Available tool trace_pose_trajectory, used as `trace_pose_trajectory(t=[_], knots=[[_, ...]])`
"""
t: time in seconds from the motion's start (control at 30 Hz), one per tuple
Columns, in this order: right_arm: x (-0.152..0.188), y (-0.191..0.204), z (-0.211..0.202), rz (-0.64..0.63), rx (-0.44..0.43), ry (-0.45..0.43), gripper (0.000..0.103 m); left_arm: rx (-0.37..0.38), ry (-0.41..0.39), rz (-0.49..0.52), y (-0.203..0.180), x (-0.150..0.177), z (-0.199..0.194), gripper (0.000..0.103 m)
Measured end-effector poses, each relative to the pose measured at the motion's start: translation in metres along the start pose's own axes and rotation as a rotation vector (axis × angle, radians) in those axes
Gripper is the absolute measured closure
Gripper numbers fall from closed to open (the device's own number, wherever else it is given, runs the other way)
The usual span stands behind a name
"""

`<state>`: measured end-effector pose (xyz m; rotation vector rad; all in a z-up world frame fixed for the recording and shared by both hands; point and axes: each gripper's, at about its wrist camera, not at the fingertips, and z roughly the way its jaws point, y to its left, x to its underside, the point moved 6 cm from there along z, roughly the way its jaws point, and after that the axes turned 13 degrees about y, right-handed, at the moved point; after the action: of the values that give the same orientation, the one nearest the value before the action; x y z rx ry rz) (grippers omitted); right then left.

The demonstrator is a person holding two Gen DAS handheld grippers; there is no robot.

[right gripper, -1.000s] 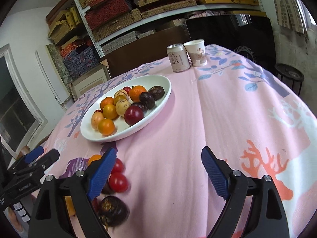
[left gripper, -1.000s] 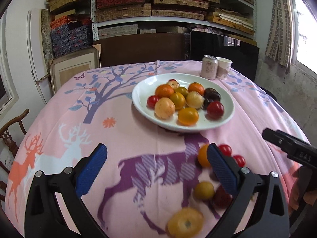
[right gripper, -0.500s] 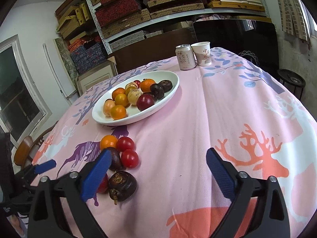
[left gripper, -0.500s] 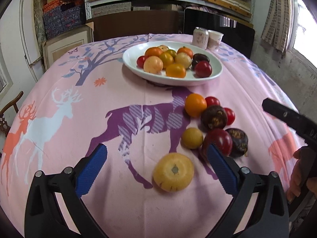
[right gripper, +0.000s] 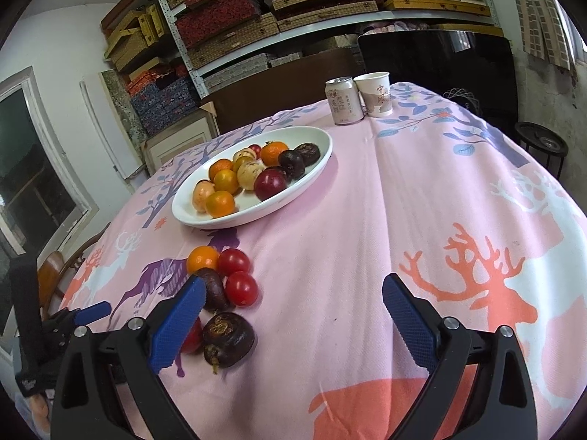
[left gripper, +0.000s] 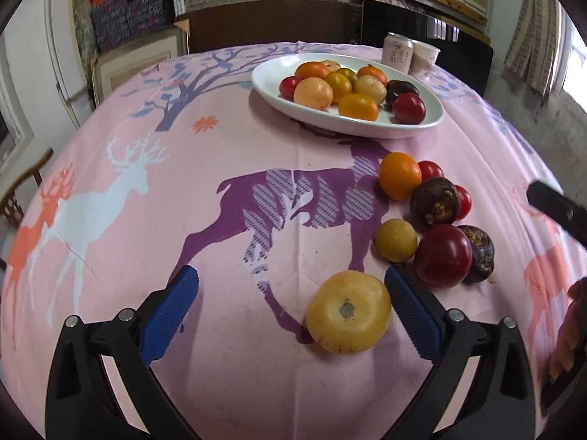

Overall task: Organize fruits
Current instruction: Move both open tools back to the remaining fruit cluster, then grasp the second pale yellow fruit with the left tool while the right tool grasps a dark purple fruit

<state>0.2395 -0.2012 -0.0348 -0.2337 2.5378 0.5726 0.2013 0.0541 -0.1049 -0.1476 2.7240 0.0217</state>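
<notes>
A white oval plate (left gripper: 271, 84) holds several fruits at the far side of the table; it also shows in the right wrist view (right gripper: 315, 168). Loose fruits lie on the pink cloth: a large yellow fruit (left gripper: 348, 311), a small yellow one (left gripper: 396, 240), an orange (left gripper: 400, 175), a dark red fruit (left gripper: 444, 256), dark purple fruits (left gripper: 434, 201) and red tomatoes (right gripper: 240, 289). My left gripper (left gripper: 291, 315) is open, the large yellow fruit sitting between its pads against the right one. My right gripper (right gripper: 293, 326) is open and empty, with a purple fruit (right gripper: 228, 337) by its left finger.
A drink can (right gripper: 343, 101) and a paper cup (right gripper: 376, 93) stand behind the plate. Shelves with boxes (right gripper: 256, 11) fill the back wall. A wooden chair (left gripper: 22, 190) stands at the table's left edge. The right gripper shows at the left wrist view's right edge (left gripper: 557, 209).
Both grippers have drawn back and up from the plate. The loose fruits have come into full view, and the large yellow fruit now lies between my left gripper's pads.
</notes>
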Motion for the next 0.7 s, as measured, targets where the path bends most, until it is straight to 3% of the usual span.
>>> trace_pose_trajectory(t=[0.13, 0.3, 0.43, 0.47, 0.5, 0.53, 0.63, 0.7], knots=[[0.014, 0.019, -0.001, -0.099, -0.058, 0.054, 0.007, -0.021, 0.026, 0.050, -0.010, 0.004, 0.006, 0.004], [0.022, 0.028, 0.007, -0.134, -0.074, 0.135, 0.029, -0.078, 0.017, 0.169, -0.034, 0.008, 0.006, 0.004], [0.027, 0.038, 0.015, -0.183, -0.050, 0.178, 0.034, -0.044, 0.025, 0.139, -0.028, 0.007, 0.007, 0.006], [0.028, 0.042, 0.017, -0.206, -0.032, 0.189, 0.034, -0.033, 0.021, 0.133, -0.028, 0.007, 0.006, 0.009], [0.030, 0.045, 0.019, -0.222, -0.020, 0.197, 0.034, -0.022, 0.023, 0.134, -0.028, 0.008, 0.005, 0.028], [0.032, 0.049, 0.022, -0.242, -0.004, 0.212, 0.034, -0.002, 0.036, 0.142, -0.029, 0.009, 0.007, 0.040], [0.034, 0.053, 0.031, -0.274, 0.027, 0.251, 0.034, 0.033, 0.036, 0.155, -0.032, 0.010, 0.006, 0.052], [0.034, 0.054, 0.037, -0.285, 0.049, 0.264, 0.034, 0.033, 0.035, 0.168, -0.036, 0.011, 0.006, 0.053]])
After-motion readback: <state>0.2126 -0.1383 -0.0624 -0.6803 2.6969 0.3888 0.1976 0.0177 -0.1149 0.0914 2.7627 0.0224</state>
